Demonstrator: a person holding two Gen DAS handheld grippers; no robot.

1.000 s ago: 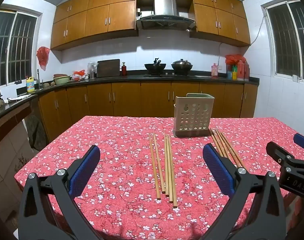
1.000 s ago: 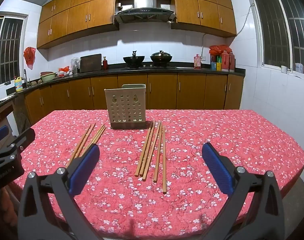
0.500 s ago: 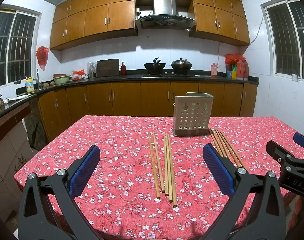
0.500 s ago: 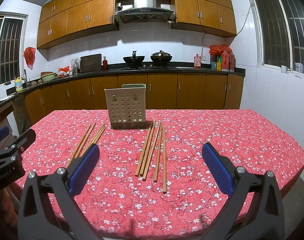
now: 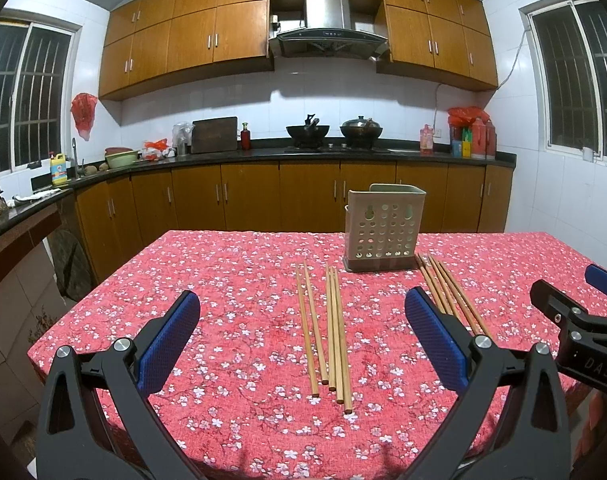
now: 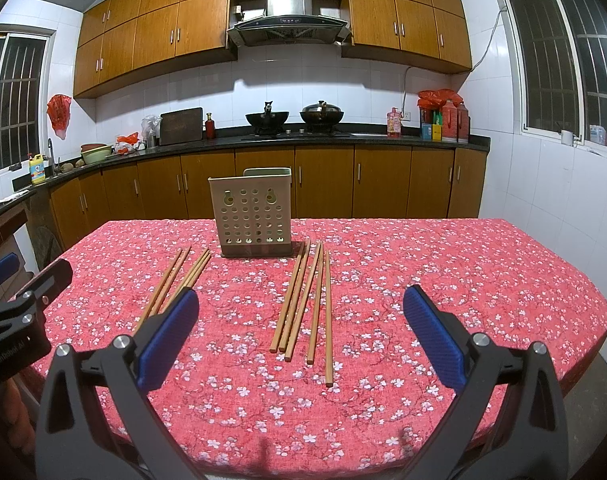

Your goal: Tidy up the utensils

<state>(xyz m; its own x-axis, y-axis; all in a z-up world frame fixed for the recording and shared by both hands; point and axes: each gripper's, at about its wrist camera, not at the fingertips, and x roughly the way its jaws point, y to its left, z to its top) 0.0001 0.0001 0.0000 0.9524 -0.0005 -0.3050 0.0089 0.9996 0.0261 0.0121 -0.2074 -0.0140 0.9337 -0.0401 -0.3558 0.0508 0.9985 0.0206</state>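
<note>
A beige perforated utensil holder stands upright mid-table. Two groups of wooden chopsticks lie flat in front of it. One group lies ahead of my left gripper, which is open and empty above the near table edge. The other group lies ahead of my right gripper, also open and empty. The right gripper also shows at the right edge of the left wrist view. The left gripper shows at the left edge of the right wrist view.
The table carries a red floral cloth. Kitchen counters with woks, bottles and bowls run along the back and left walls. The table's near edge lies just under both grippers.
The left wrist view has tilted slightly, so the table sits a touch higher in frame. Chopsticks and holder have not moved. Both grippers stay open.
</note>
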